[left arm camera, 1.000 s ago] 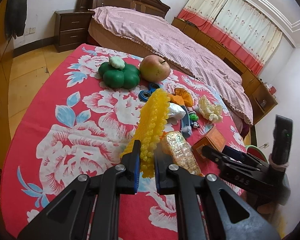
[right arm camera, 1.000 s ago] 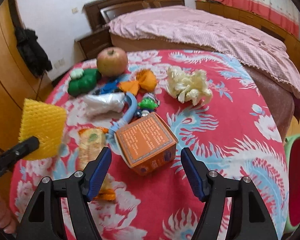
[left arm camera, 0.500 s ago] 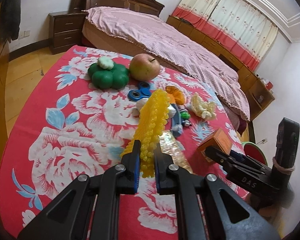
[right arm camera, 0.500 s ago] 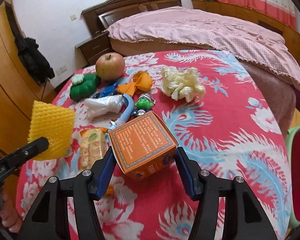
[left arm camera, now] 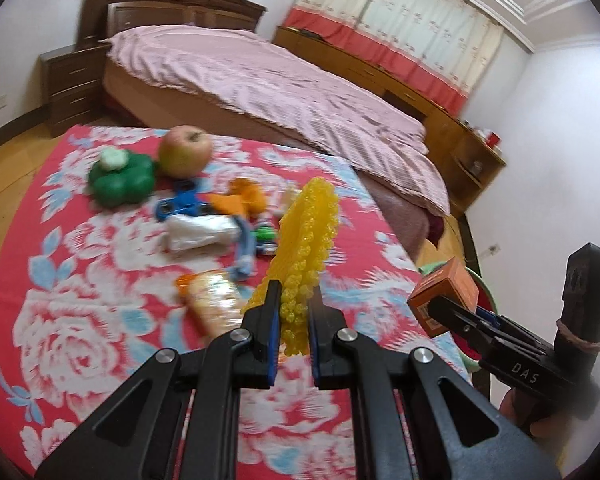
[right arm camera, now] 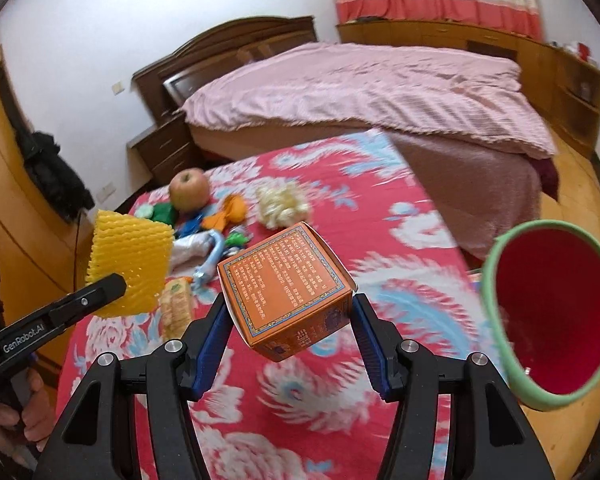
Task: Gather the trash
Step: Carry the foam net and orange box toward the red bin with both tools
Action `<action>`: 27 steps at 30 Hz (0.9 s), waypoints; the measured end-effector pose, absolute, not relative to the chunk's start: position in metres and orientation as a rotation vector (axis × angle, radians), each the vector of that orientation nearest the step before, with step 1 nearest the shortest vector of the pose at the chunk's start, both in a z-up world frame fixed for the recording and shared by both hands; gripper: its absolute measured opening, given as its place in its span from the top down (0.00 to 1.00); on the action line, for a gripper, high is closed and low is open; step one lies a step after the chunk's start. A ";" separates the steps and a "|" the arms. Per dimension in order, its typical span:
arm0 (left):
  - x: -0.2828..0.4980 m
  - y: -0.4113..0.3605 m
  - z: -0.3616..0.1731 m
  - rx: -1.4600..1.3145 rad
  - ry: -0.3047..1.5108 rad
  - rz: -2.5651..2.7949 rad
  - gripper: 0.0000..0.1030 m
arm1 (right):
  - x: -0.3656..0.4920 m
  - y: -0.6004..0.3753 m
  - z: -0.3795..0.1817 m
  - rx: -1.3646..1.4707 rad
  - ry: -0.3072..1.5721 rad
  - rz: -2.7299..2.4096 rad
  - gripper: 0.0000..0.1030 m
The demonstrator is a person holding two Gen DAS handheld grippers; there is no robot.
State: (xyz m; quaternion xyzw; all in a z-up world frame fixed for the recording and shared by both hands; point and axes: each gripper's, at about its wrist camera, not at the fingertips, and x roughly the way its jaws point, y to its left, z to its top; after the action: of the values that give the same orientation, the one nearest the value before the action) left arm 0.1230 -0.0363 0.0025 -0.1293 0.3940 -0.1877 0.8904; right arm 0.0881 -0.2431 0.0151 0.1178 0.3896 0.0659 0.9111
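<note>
My left gripper (left arm camera: 294, 300) is shut on a yellow foam fruit net (left arm camera: 306, 236) and holds it above the table; the net also shows in the right wrist view (right arm camera: 130, 264). My right gripper (right arm camera: 290, 324) is shut on an orange cardboard box (right arm camera: 286, 286), lifted clear of the table; the box also shows in the left wrist view (left arm camera: 446, 296). A red bin with a green rim (right arm camera: 552, 320) stands off the table's right edge. A snack wrapper (left arm camera: 214, 300), a silver wrapper (left arm camera: 200, 232), orange peel (left arm camera: 242, 200) and crumpled white paper (right arm camera: 282, 204) lie on the table.
The table has a red floral cloth (left arm camera: 80, 320). An apple (left arm camera: 184, 150), a green toy (left arm camera: 120, 178), a blue spinner (left arm camera: 182, 202) and a small green figure (left arm camera: 266, 236) lie on it. A bed with a pink cover (right arm camera: 380, 84) is behind, a nightstand (left arm camera: 70, 84) at its left.
My right gripper closed on the orange box and lifted it off the table toward the right, and the red bin came into its view. My left gripper kept the yellow net and swung right.
</note>
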 end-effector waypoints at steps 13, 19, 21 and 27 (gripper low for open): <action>0.128 -0.138 0.003 -0.154 0.870 -0.565 0.90 | 0.055 -0.338 0.013 0.351 0.760 -0.069 0.40; 0.133 -0.185 -0.004 -0.092 0.905 -0.632 0.90 | 0.044 -0.378 -0.001 0.397 0.769 -0.164 0.40; 0.135 -0.202 -0.007 -0.069 0.918 -0.655 0.90 | 0.041 -0.388 -0.005 0.401 0.767 -0.193 0.40; 0.138 -0.247 -0.015 -0.009 0.942 -0.717 0.90 | 0.035 -0.419 -0.021 0.434 0.782 -0.279 0.40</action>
State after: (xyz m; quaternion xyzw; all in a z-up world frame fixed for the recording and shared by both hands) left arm 0.1383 -0.2468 -0.0147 -0.0042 0.4439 -0.3378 0.8299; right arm 0.0351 -0.4193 -0.0209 0.2093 0.3766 -0.1346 0.8923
